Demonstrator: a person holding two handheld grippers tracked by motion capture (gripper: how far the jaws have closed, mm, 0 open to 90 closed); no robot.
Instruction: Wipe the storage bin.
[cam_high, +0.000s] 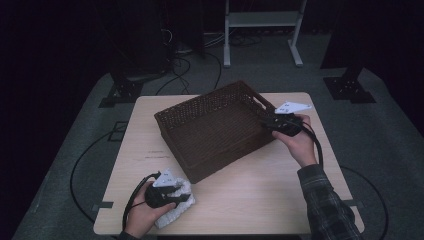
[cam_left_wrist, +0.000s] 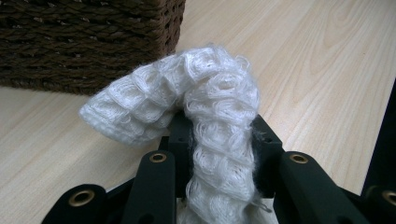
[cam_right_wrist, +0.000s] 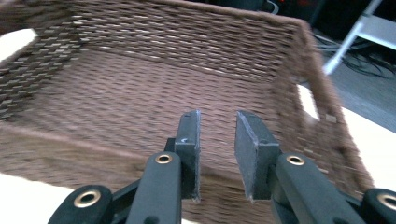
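1. My left gripper (cam_left_wrist: 219, 154) is clenched on the white cloth (cam_left_wrist: 205, 116), pinching a fold so it lifts without slipping.
2. My right gripper (cam_right_wrist: 217, 154) has its jaws parted, nothing between them, ready at the basket (cam_high: 220, 125) rim.
3. The cloth rests on the table (cam_high: 260, 200) near the basket's front corner, close for dropping in.

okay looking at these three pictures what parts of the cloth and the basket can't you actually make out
- White cloth: its lower end runs off the bottom edge of the left gripper view; in the high view the left gripper and hand cover most of it.
- Wicker basket: motion blur in the right gripper view smears its weave.
- Basket's near-left outer wall: too dark in the high view for detail.
- Right gripper: in the high view, too small to show its jaws.
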